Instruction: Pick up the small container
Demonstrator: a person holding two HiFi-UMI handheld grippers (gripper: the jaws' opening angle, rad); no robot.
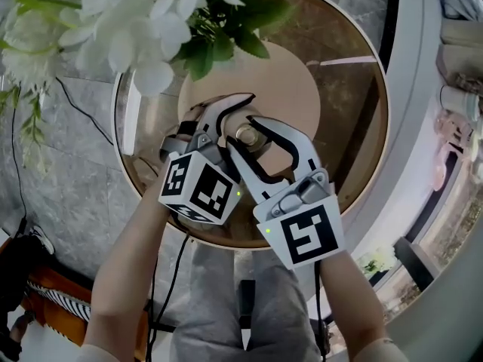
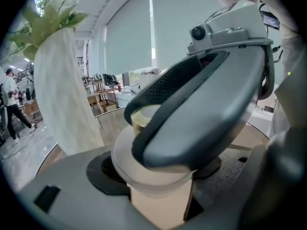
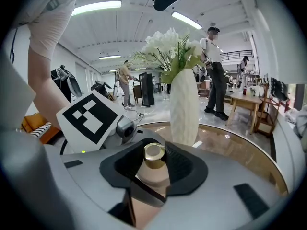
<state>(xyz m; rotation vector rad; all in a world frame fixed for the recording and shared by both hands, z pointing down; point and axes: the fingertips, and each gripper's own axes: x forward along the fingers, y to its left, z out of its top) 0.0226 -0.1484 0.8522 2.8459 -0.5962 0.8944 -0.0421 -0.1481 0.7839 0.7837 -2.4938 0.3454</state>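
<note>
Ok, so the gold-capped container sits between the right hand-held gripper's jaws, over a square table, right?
Not square: the table is round, as the head view shows. The rest holds: the gold-capped container sits between the jaws of the right hand-held gripper.

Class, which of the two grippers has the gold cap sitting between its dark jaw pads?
The right gripper: its own view shows the gold cap of the small container between its pads. The left gripper's view shows the other's jaw across it.
</note>
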